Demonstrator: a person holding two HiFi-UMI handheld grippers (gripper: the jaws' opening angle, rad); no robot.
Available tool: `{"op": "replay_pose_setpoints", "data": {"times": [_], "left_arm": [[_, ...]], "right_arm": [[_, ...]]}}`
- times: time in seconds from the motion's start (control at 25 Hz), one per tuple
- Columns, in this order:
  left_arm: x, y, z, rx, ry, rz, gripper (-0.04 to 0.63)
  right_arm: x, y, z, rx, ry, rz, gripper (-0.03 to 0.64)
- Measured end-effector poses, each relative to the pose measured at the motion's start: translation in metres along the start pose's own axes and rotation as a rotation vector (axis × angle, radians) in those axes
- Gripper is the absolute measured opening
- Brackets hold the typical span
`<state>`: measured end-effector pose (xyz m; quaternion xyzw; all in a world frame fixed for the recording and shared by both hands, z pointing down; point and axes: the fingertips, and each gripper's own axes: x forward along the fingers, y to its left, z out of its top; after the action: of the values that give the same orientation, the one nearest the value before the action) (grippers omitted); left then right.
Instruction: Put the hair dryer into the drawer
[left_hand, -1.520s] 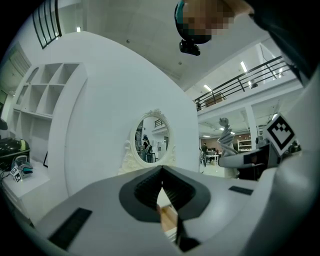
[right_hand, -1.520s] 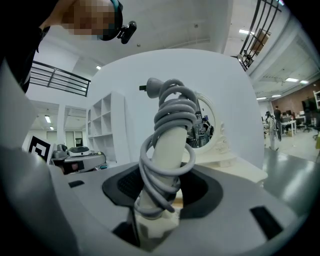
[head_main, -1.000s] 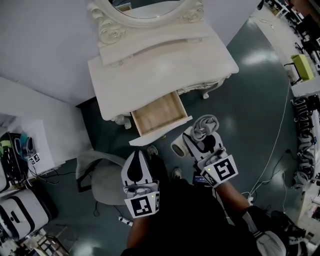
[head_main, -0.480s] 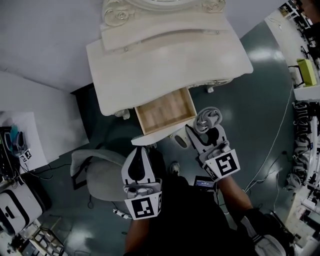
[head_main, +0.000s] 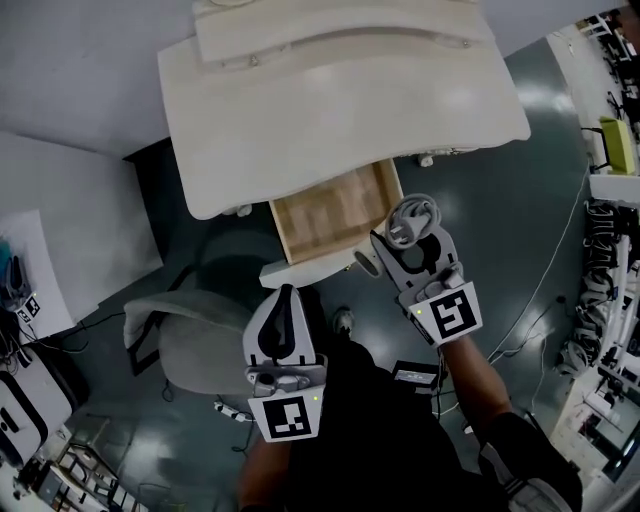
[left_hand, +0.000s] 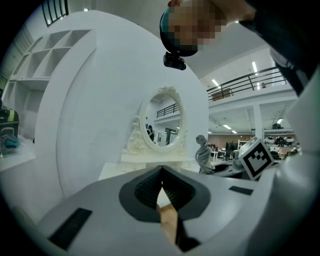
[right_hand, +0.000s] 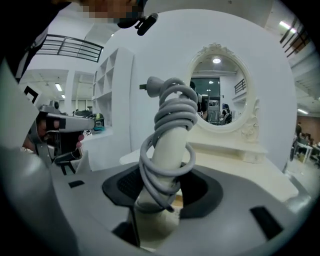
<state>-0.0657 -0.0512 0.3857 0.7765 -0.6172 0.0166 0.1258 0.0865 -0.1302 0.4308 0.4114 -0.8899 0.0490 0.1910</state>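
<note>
Head view: the right gripper (head_main: 412, 250) holds the dryer (head_main: 408, 222) just beside the front right corner of the open drawer (head_main: 335, 212), outside it. The left gripper (head_main: 286, 300) hangs near the drawer's front.

Left gripper view: its jaws are pressed together on nothing.

Right gripper view: the jaws pinch the dryer's (right_hand: 172, 145) off-white handle. The handle is nearly upright, wound with grey cord (right_hand: 172, 112), plug on top.

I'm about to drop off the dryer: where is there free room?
The open drawer is bare wood wall to wall. The tabletop, front edge to raised back shelf, is bare too. Crowded only by the drawer's right front corner, where the hair dryer hangs.
</note>
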Motion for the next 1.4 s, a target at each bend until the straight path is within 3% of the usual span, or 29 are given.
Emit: {"op": "replay_pose_setpoints", "data": {"times": [0.2, 0.6, 0.92, 1.4], "left_arm": [[0.012, 0.008, -0.021, 0.003, 0.025, -0.016, 0.023], [0.025, 0.016, -0.028, -0.001, 0.024, -0.018, 0.023], [0.034, 0.019, -0.036, -0.006, 0.033, -0.016, 0.023], [0.047, 0.023, -0.040, -0.012, 0.035, 0.003, 0.023]], "right_arm": [[0.027, 0.009, -0.019, -0.048, 0.036, 0.055, 0.213], [0.055, 0.022, -0.057, -0.307, 0.194, 0.202, 0.214], [0.067, 0.030, -0.081, -0.431, 0.213, 0.279, 0.213], [0.080, 0.036, -0.120, -0.598, 0.324, 0.439, 0.213]]}}
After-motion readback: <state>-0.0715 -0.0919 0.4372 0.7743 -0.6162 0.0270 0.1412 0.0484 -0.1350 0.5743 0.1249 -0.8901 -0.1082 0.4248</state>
